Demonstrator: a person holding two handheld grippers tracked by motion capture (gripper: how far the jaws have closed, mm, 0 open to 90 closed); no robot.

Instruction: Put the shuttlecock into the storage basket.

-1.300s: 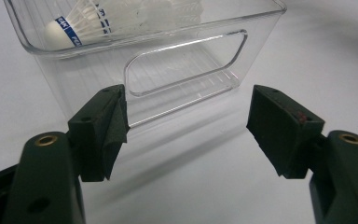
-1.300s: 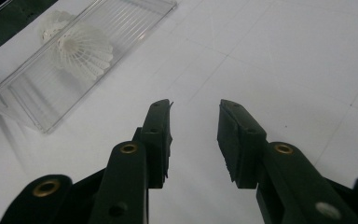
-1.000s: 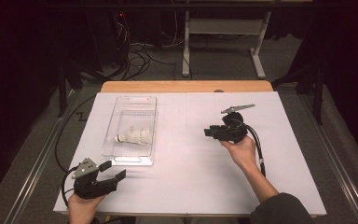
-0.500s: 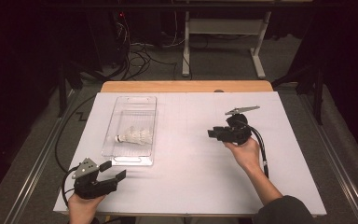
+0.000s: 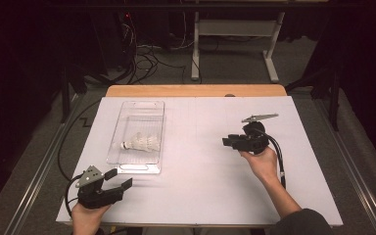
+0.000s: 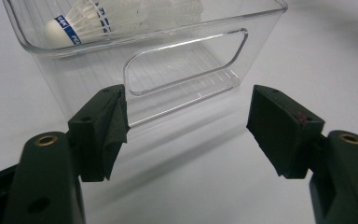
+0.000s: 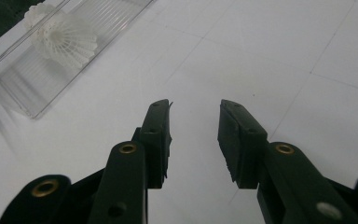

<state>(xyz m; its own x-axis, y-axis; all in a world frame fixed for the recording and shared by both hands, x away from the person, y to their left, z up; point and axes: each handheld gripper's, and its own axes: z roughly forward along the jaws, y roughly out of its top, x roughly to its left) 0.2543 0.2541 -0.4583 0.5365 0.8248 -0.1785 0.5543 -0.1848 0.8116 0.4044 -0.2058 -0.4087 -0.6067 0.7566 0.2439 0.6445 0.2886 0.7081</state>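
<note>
Clear plastic bin lying lengthwise on the left half of the white desk, short end with its cut-out handle toward the near edge. Inside it one white shuttlecock, on its side, cork toward the left edge, feathers toward the middle of the desk; blue band around the cork, seen from the left gripper view.

Left gripper near the near-left corner, just short of the bin's near end, jaws spread wide with nothing between them, pointing at the handle cut-out without touching it. Left hand at the near edge.

Right gripper on the right half, well apart from the bin, aimed across the desk toward it. Jaws parted about halfway, only bare desk between the pads. Right hand behind it, cable trailing back toward the near-right corner.
</note>
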